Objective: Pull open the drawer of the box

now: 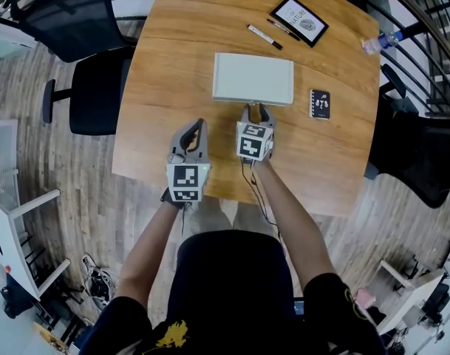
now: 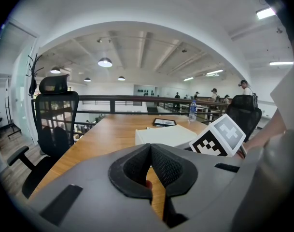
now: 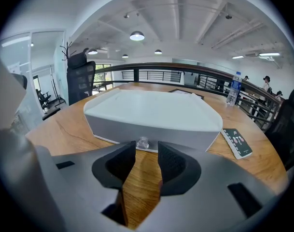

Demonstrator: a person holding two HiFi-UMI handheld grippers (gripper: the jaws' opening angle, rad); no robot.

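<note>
I'm looking down on a wooden desk (image 1: 180, 65) that fills the upper middle of the head view, with black chairs at its left edge (image 1: 99, 91) and right edge (image 1: 417, 154). The white box (image 1: 253, 78) lies flat near the centre of the desk, slightly right of the middle, with its long front side towards me. In the right gripper view its grey drawer front (image 3: 185, 129) looks flush with the box, so the drawer is closed. My right hand-held gripper (image 1: 256, 109) is just below the box in the head view, pointing at that front and tilted down. Its jaws are spread a little, with a gap of bare wood showing between the pads. The tips sit either side of the knob, which is at the mouth of the gap, but I can't see the pads pressing on it. My left hand-held gripper (image 1: 196, 126) is lower and further left, over the near part of the desk and apart from the box. Its jaws are pressed together at the tips and hold nothing. A black-framed card (image 1: 299, 21) lies at the upper right of the desk with a pen (image 1: 264, 36) just to its left. A small black card (image 1: 320, 103) lies just to the right of the box, and a bottle (image 1: 377, 43) lies at the desk's right edge. The knob (image 3: 142, 142) is small and clear, low on the middle of the drawer front.
</note>
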